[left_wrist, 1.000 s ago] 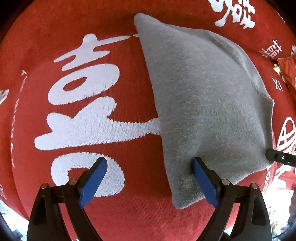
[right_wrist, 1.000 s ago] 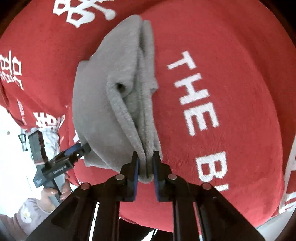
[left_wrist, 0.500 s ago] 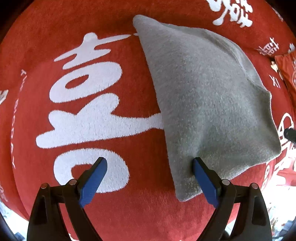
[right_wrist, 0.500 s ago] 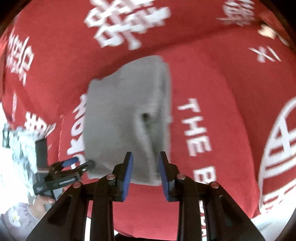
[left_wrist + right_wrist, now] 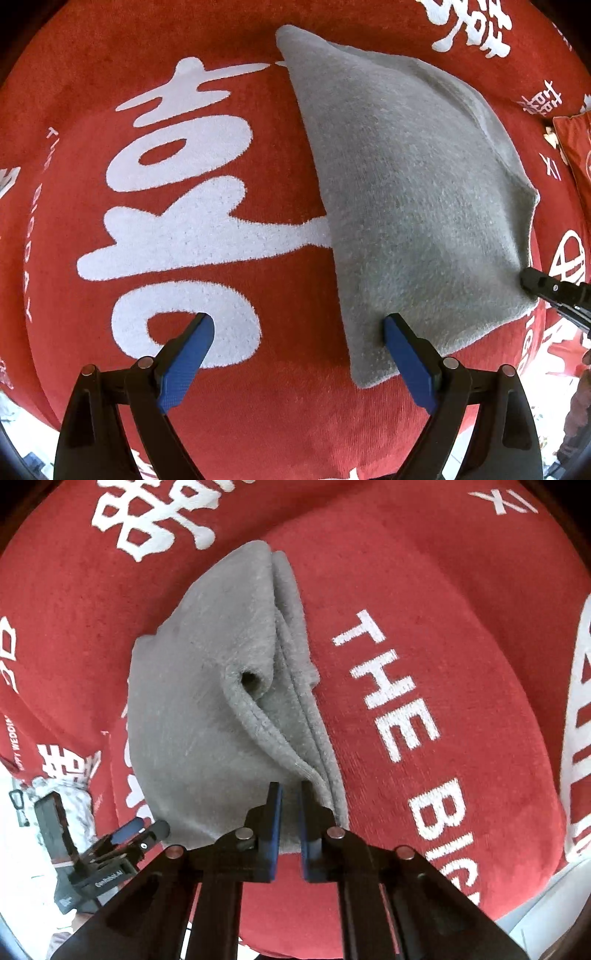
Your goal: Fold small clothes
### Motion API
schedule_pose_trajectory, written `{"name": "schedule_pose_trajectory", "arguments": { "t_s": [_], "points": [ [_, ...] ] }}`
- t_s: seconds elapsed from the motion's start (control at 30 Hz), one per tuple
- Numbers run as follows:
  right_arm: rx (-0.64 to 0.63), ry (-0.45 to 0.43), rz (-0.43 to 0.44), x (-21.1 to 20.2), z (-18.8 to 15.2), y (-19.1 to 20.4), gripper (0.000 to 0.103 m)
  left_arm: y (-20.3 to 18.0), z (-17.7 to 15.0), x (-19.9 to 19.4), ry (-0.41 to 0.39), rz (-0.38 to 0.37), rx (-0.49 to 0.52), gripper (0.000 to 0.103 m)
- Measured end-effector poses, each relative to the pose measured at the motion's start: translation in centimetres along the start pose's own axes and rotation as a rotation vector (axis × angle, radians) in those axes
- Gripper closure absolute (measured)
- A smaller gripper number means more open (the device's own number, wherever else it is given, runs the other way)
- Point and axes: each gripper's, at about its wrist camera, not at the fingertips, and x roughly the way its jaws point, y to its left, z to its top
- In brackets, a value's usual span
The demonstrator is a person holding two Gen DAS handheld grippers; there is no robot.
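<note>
The right gripper (image 5: pixel 289 794) had its blue pads a narrow gap apart and closing, with the hem of the grey garment (image 5: pixel 207 701) between them; whether the pads actually pressed the cloth could not be made out, since the fingers hid the contact. The left gripper (image 5: pixel 297 334) stood wide open, gripping nothing: its right-hand pad (image 5: pixel 400 345) rested on the garment's near corner, the other pad over the bare red cloth (image 5: pixel 258 406) beside the garment.

The garment lay folded in layers on that cloth, its hems stacked along the edge nearest the right gripper, one layer puffed into a small dark opening. What kind of garment it was could not be told from the folds. In the left wrist view the right gripper's black tip (image 5: pixel 554 291) entered from the frame edge at the garment's far corner, its body cut off.

The red cloth carried white lettering: "THE BIG" (image 5: pixel 402 738) beside the garment, the rest cut off; "XI" (image 5: pixel 513 502) further away; large white Chinese-style characters on the garment's other side; small print reading something like "HAPPY WEDDING" at the edge. A label on the left gripper's body was too small to read.

Beyond the cloth's edges only bright, washed-out floor and a patterned sleeve (image 5: pixel 70 794) showed
</note>
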Motion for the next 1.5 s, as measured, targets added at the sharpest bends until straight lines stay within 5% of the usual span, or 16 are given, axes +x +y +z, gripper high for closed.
{"name": "schedule_pose_trajectory", "arguments": {
  "t_s": [0.4,0.53,0.63,0.83,0.9,1.3,1.5],
  "points": [
    [0.007,-0.02,-0.065,0.5,-0.4,1.7,0.09,0.3,-1.0,-2.3,0.003,0.02,0.022,0.01],
    [0.024,-0.038,-0.066,-0.1,-1.0,2.3,0.077,0.6,-1.4,-2.7,0.002,0.025,0.03,0.01],
    [0.037,-0.055,-0.044,-0.7,-1.6,2.8,0.053,0.8,-1.5,-2.5,0.004,0.031,0.026,0.009],
    [-0.01,-0.053,-0.052,-1.1,-2.2,3.9,0.047,1.1,-1.4,-3.1,-0.031,0.03,0.003,0.009],
    [-0.015,-0.045,-0.033,-1.2,-2.1,3.8,0.043,1.2,-1.0,-3.4,-0.053,0.031,-0.019,0.0],
    [-0.071,-0.03,0.036,-3.4,3.3,2.9,0.027,1.0,2.7,-3.3,-0.041,0.03,-0.113,0.0],
    [-0.034,0.024,0.073,-1.7,7.1,1.2,0.027,1.9,5.6,-2.8,-0.047,-0.06,-0.186,0.0]
  ]
}}
